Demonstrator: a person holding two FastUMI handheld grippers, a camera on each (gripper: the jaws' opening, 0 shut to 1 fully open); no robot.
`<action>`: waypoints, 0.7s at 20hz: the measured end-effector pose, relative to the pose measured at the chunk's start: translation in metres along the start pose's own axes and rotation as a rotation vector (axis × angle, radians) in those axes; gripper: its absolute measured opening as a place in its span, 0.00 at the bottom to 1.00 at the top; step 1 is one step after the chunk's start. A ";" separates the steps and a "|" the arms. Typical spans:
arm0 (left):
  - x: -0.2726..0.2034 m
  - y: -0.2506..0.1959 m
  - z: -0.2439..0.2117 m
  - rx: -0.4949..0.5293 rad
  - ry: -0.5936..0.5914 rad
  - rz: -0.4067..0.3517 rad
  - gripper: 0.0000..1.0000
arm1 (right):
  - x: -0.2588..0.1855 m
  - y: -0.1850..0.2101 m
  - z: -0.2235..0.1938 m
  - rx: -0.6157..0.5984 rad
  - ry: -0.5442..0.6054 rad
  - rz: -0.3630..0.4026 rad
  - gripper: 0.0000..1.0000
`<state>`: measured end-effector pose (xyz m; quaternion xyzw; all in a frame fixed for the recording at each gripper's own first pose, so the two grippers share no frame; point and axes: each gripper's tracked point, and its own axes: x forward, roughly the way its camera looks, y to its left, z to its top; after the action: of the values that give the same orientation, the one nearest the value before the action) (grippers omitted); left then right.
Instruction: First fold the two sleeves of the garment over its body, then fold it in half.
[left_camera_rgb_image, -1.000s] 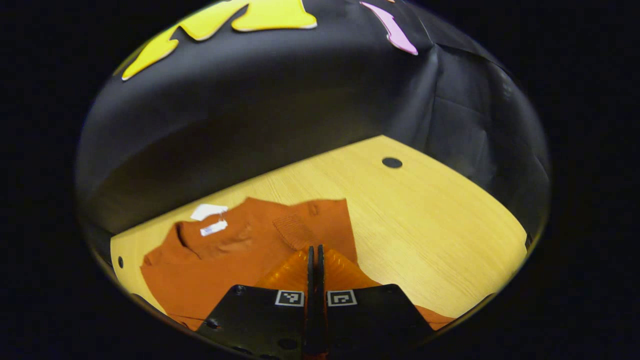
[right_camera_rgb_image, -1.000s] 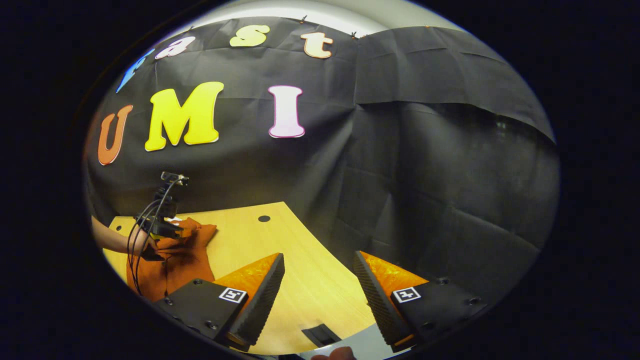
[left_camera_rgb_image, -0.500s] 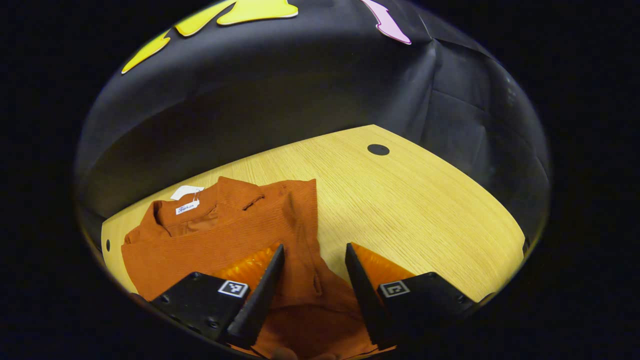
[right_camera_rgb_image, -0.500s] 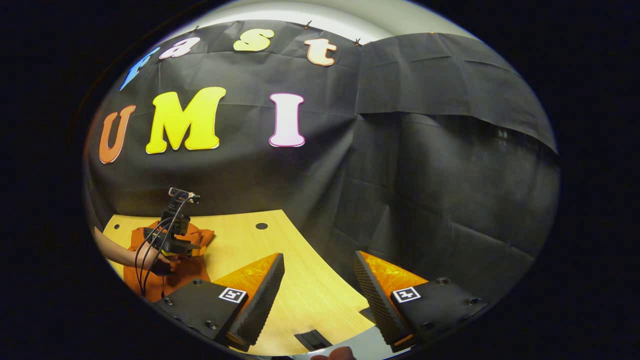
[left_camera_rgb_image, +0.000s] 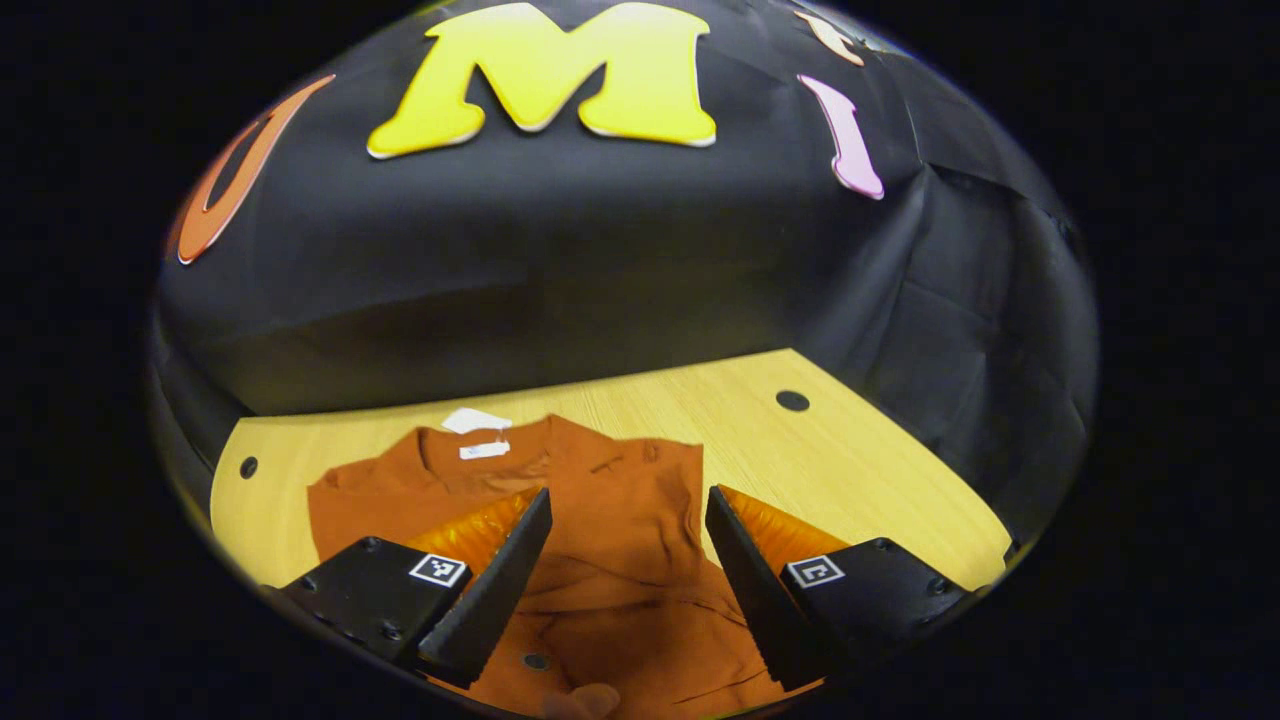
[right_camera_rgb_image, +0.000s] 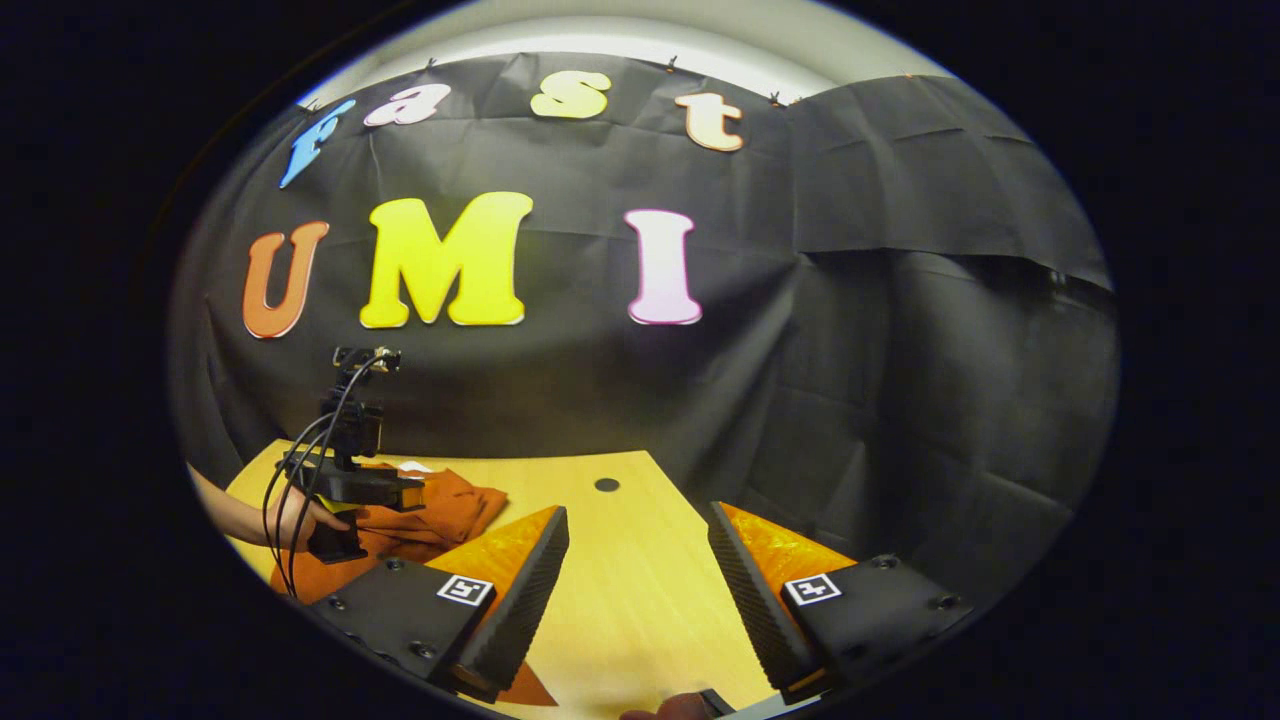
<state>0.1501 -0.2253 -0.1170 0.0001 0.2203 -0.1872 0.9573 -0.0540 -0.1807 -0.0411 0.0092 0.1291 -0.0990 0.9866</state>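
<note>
- On the light wooden table (left_camera_rgb_image: 880, 470), the rust-orange knit garment (left_camera_rgb_image: 620, 530) is lying flat, sleeve apparently folded over the body.
- Left gripper (left_camera_rgb_image: 625, 570) is hovering above it, jaws apart, gripping nothing.
- Right gripper (right_camera_rgb_image: 635, 590) is waiting wide apart, off the cloth.
- Judgement: remaining sleeve next; pinch the cuff only, lay it flat.

garment (left_camera_rgb_image: 610, 520) on table (left_camera_rgb_image: 860, 470), wall (left_camera_rgb_image: 560, 260) behind

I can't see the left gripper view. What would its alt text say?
An orange garment lies on a wooden table, its white tags at the far collar. The open left gripper hovers above it.
</note>
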 end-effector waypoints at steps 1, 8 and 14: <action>-0.014 0.011 0.010 -0.006 -0.029 0.009 1.00 | 0.006 0.015 0.006 -0.001 -0.014 0.032 0.90; -0.123 0.070 0.074 -0.078 -0.234 0.113 0.99 | 0.024 0.117 0.042 0.008 -0.095 0.248 0.92; -0.202 0.112 0.097 -0.117 -0.339 0.197 0.99 | 0.020 0.180 0.055 0.030 -0.127 0.377 0.90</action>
<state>0.0628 -0.0567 0.0470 -0.0654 0.0654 -0.0769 0.9927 0.0143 -0.0108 0.0059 0.0418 0.0611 0.0850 0.9936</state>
